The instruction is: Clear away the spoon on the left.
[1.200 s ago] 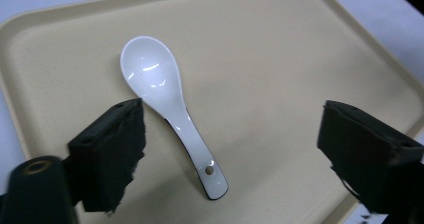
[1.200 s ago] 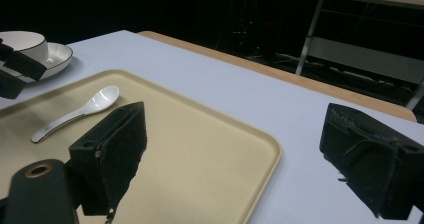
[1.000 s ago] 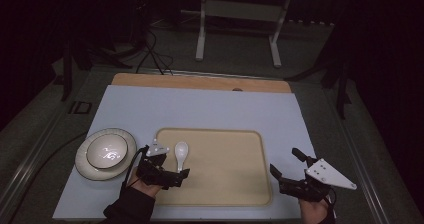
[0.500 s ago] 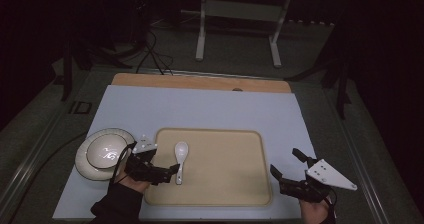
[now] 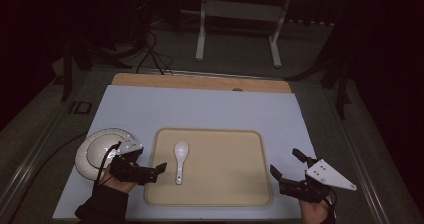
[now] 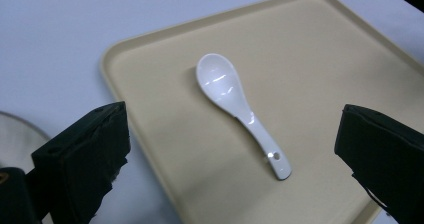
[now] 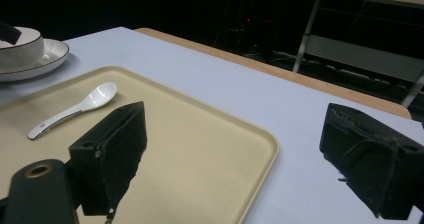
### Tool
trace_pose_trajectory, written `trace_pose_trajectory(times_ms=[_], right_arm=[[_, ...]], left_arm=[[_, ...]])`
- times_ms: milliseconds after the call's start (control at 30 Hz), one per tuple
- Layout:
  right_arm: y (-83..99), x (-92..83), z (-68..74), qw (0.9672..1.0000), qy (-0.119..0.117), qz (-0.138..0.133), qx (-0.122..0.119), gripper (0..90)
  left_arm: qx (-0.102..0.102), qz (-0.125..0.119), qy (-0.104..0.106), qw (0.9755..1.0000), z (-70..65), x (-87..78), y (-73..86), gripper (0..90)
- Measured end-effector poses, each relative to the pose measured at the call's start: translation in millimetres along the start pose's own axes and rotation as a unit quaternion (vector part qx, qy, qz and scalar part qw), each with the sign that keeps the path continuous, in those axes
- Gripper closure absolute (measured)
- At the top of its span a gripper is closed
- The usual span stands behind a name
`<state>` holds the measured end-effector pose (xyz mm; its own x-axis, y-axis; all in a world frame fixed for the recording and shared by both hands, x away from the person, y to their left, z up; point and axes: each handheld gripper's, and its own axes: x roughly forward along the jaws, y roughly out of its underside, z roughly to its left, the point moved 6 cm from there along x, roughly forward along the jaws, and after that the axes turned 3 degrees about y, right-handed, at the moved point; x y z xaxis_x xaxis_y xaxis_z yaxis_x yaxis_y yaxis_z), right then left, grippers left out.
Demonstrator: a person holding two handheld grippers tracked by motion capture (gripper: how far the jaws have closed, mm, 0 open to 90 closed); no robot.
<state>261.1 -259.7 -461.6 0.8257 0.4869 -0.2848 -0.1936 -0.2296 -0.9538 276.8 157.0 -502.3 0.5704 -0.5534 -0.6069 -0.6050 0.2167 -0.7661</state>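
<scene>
A white ceramic spoon (image 5: 180, 160) lies loose on the left part of a beige tray (image 5: 225, 171), bowl end away from me. My left gripper (image 5: 155, 172) hovers at the tray's left edge, open and empty, a little to the left of the spoon's handle. Its own view looks down on the spoon (image 6: 240, 109) and the tray (image 6: 320, 59) between the wide-spread jaws of the left gripper (image 6: 232, 131). My right gripper (image 5: 284, 161) stands open and empty at the tray's right front corner. The right gripper (image 7: 235, 126) view shows the spoon (image 7: 75, 109) far across the tray (image 7: 200, 149).
A white bowl (image 7: 17, 44) sits on a white plate (image 5: 95, 154) left of the tray, just behind my left hand. The pale blue mat (image 5: 200, 109) reaches back to a wooden strip (image 5: 200, 81). Dark floor and a metal stand lie beyond.
My left gripper has drawn back to the left, away from the spoon's handle. The spoon stays where it lay on the tray. The right gripper has not moved.
</scene>
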Motion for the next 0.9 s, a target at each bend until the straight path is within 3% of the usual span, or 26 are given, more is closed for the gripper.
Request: trace_pose_trajectory(times_ms=[367,900], right_arm=[[0.3,0.9,0.8,1.0,0.001,0.002,-0.002,11.5],[0.0,1.5,2.8,1.0,-0.003,0.002,-0.008,11.5]], left_arm=[[-0.015,-0.002,-0.012,0.9998,18.0,-10.7,15.8,2.0],[-0.017,-0.002,-0.01,0.9998,21.5,-8.1,37.1,2.0]])
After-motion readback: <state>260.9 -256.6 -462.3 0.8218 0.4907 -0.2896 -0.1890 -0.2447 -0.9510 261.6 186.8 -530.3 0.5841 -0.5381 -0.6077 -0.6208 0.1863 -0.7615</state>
